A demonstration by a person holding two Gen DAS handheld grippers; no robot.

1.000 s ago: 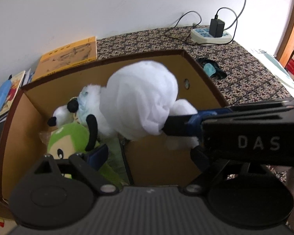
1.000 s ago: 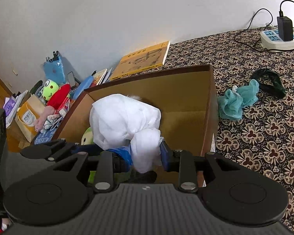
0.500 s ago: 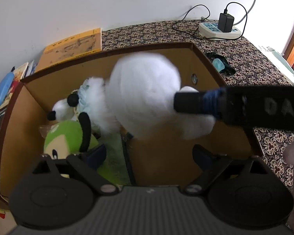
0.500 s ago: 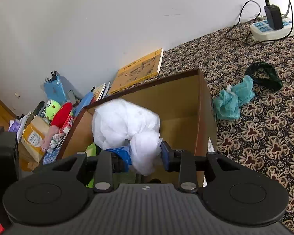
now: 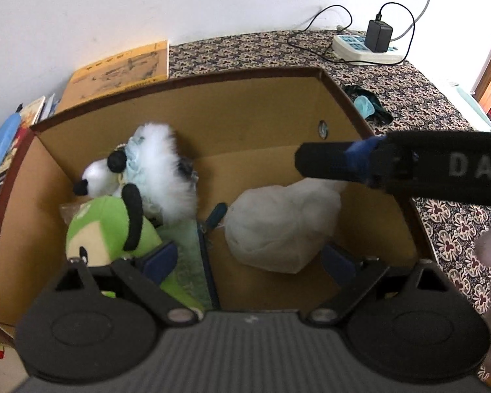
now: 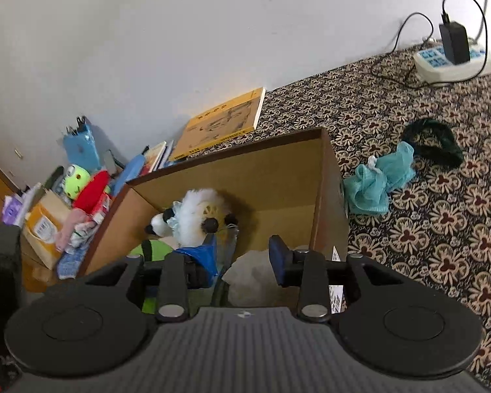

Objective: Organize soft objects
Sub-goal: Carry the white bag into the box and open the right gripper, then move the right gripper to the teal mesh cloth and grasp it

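Observation:
A brown cardboard box [image 5: 245, 78] stands on the patterned cloth. A white soft bundle [image 5: 281, 226] lies in its right compartment, free of both grippers. A white fluffy plush [image 5: 160, 170] and a green plush [image 5: 104, 229] fill the left compartment. My left gripper [image 5: 245, 258] is open above the box's near side. My right gripper [image 6: 242, 258] is open over the box, above the white bundle [image 6: 255, 262]; its fingers [image 5: 324, 163] reach in from the right in the left wrist view. A teal mesh puff [image 6: 379, 180] and a dark green band [image 6: 438, 144] lie on the cloth right of the box [image 6: 327, 177].
A yellow book [image 5: 121, 68] lies behind the box. A power strip with charger and cables [image 5: 366, 46] sits at the far right by the wall. Books, toys and a small carton [image 6: 42, 226] clutter the left side. A divider [image 5: 206, 252] splits the box.
The right gripper opened and let go of the white bundle, which dropped into the box's right compartment. The right gripper then pulled up and back.

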